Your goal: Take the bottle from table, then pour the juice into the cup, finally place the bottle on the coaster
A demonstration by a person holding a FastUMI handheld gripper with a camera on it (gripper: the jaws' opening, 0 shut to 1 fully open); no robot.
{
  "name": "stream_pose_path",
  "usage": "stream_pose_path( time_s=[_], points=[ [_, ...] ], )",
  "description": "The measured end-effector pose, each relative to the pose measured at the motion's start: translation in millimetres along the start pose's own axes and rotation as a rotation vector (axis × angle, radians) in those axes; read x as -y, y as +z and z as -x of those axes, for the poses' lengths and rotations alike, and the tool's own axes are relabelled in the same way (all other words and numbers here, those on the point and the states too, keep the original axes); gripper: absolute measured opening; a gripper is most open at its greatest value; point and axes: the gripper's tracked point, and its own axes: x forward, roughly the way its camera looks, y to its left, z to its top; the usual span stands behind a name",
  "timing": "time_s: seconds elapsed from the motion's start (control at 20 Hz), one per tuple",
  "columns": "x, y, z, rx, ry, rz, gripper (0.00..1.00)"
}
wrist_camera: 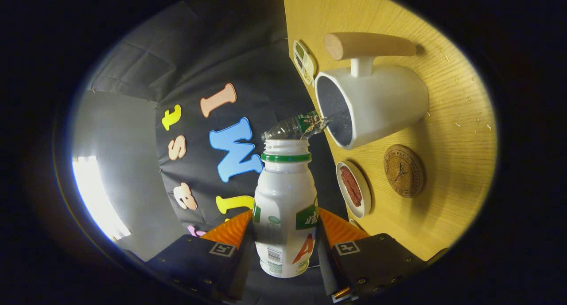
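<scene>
One view, riding on the gripper (285,234): jaws clamping the white bottle (285,216) from both sides, pressing on its lower body at the bottom centre of the frame. Showing the bottle's open, green-ringed neck pointing up the frame, toward the white cup (376,105) at upper right. Appearing rotated, with the wooden tabletop (452,132) running down the right side. Pouring a clear stream (316,125) just past the bottle's mouth, reaching the cup's rim. Carrying a wooden handle (367,45) on the cup's upper side. Lying right of centre, below the cup: a round cork coaster (404,170), bare, apart from the bottle. Sitting just left of the coaster: a small white dish (353,189) holding something reddish. Showing a small printed card (303,62) beside the cup's rim.
</scene>
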Motion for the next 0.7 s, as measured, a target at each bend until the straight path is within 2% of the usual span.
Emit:
stream_pose_path(
  time_s=[0.45,0.7],
  points=[
    [-5.3,4.0,-1.9,0.024,0.008,-0.079,0.66],
    [-9.2,10.8,-0.3,0.047,0.045,-0.120,0.66]
  ],
)
